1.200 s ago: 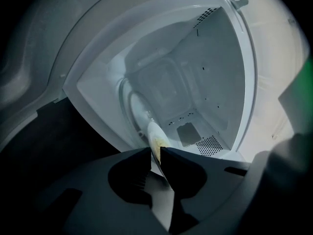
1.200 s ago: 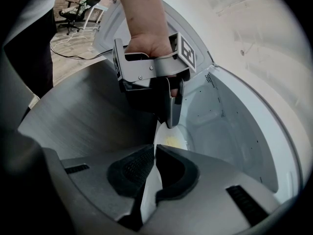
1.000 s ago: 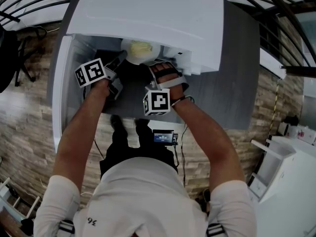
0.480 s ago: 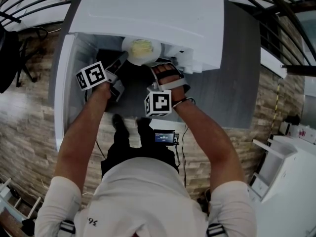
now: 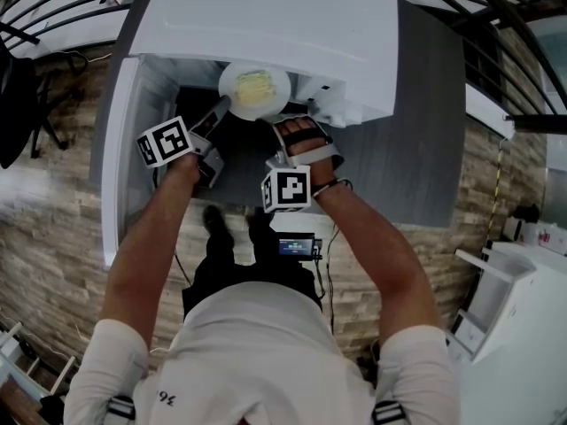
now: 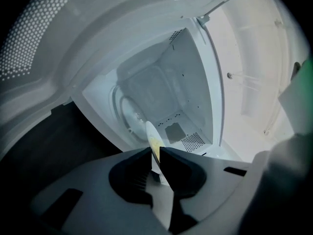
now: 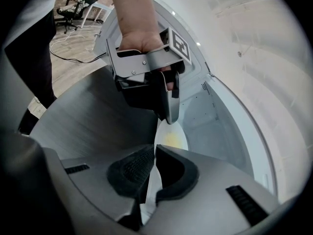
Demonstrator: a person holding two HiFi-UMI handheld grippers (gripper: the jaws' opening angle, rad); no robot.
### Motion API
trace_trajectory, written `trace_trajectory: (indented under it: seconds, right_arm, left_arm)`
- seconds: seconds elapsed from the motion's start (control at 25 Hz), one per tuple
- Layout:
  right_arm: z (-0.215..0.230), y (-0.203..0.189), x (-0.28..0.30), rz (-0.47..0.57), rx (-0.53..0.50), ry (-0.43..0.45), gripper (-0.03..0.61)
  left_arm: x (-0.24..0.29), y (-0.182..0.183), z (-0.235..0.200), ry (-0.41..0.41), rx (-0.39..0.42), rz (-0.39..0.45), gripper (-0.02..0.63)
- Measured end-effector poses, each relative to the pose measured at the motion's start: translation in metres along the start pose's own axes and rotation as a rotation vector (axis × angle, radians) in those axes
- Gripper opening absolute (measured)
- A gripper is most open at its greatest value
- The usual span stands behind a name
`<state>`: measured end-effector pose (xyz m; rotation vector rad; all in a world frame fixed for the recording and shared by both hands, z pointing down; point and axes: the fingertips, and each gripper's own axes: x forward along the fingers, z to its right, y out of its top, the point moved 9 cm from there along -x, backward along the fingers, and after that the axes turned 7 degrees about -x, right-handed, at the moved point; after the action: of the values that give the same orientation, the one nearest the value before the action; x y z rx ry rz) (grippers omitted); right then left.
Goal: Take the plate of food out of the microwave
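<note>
My left fingers (image 6: 134,173) clamp plate (image 5: 254,91) rim, my right fingers (image 7: 129,173) clamp opposite rim; plate held at microwave (image 5: 266,25) mouth. Left gripper view alone shows turntable (image 6: 128,114) inside. Head view alone shows shirt print (image 5: 166,398), unreadable.

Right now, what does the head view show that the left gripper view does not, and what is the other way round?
Only the head view: the person's shoulders, both marker cubes, the floor and the microwave's top. Only the left gripper view: the microwave's inside, with its round turntable and vent holes. Both: the plate of yellow food, its rim clamped in the left tool.
</note>
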<state>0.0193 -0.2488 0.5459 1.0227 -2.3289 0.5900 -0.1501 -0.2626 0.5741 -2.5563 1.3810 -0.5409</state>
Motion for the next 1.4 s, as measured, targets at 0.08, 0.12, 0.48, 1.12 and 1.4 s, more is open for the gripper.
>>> trace_trajectory:
  seconds: [0.08, 0.12, 0.48, 1.12, 1.4]
  right_arm:
    - [-0.001, 0.002, -0.005, -0.004, -0.013, -0.004, 0.015]
    - [-0.001, 0.003, -0.008, -0.003, -0.014, -0.006, 0.015]
    - [0.0, 0.018, -0.041, -0.007, -0.006, -0.035, 0.015]
    - [-0.006, 0.027, -0.071, -0.06, -0.012, -0.071, 0.012]
    - [0.002, 0.032, -0.084, -0.058, -0.019, -0.098, 0.011]
  left_arm:
    - [-0.006, -0.001, 0.004, 0.007, 0.007, 0.01, 0.052]
    - [-0.009, -0.002, 0.007, 0.0, 0.004, 0.015, 0.052]
    - [-0.036, -0.017, 0.03, -0.025, -0.004, 0.032, 0.052]
    - [-0.053, -0.034, 0.047, -0.075, -0.013, 0.021, 0.052]
    - [-0.063, -0.032, 0.062, -0.086, -0.003, 0.039, 0.052]
